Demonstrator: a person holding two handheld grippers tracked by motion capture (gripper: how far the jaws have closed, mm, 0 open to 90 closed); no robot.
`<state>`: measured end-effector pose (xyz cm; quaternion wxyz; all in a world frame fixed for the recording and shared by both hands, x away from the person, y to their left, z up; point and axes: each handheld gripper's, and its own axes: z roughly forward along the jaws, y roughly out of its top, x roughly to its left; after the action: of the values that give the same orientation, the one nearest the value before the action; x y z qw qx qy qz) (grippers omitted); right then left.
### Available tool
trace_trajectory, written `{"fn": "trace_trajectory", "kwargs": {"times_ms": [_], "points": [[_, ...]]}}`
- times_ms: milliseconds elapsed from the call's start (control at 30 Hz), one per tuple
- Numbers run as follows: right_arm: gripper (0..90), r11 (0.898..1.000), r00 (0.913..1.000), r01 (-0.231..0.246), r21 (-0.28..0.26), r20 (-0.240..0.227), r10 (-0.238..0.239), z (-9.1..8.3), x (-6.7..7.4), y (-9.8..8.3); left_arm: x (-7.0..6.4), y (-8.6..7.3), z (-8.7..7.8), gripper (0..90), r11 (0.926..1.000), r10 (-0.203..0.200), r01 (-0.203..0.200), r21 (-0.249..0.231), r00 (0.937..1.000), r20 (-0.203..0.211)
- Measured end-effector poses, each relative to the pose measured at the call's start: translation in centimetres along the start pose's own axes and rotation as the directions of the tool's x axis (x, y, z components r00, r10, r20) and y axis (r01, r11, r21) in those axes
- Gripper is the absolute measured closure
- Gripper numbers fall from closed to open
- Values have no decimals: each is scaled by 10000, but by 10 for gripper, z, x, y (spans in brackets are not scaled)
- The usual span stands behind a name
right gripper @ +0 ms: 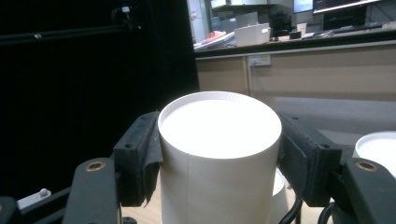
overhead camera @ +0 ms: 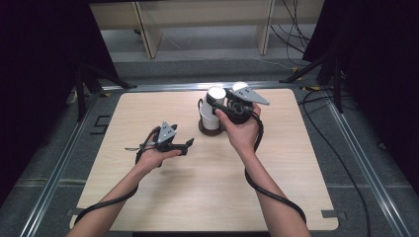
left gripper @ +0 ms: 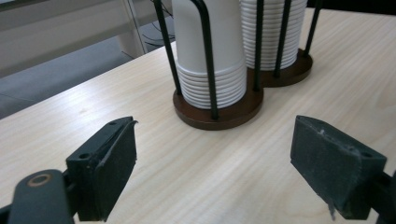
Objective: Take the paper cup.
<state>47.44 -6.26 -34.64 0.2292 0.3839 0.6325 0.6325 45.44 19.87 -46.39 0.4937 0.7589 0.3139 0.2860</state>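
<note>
Pale wood table (overhead camera: 207, 187): right gripper (right gripper: 219, 154) clamps the top white upside-down paper cup (right gripper: 219, 154) in the dark wire-and-wood rack (left gripper: 219, 109) at 12 o'clock; light, crushable, grip sidewalls gently; left gripper (left gripper: 212, 168) open, empty.

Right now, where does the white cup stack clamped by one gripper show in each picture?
High view: white cup stack at upper middle, left of two.
Left gripper view: top centre, the nearer one.
Right gripper view: centre, between the jaws.
Shared landmark: the neighbouring stack.
</note>
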Motion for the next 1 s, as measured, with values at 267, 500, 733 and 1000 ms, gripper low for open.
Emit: {"fn": "trace_trajectory", "kwargs": {"times_ms": [267,500,733,1000], "points": [[350,9982,9975,-591,106,-381,595,-15,-5,-12,-14,-4,-17,142,9996,-129,135,-245,9997,223],[349,9950,9944,-964,256,-417,974,-30,-11,-24,-19,-9,-28,142,9999,45,-40,-163,9996,269],[349,9905,9900,-1326,352,-440,1341,-43,-18,-34,-24,-15,-37,142,10000,57,-53,-76,9989,456],[349,9788,9788,-1985,496,-413,2006,-50,-22,-36,-35,-18,-41,111,9994,-41,62,-348,9982,605]]}}
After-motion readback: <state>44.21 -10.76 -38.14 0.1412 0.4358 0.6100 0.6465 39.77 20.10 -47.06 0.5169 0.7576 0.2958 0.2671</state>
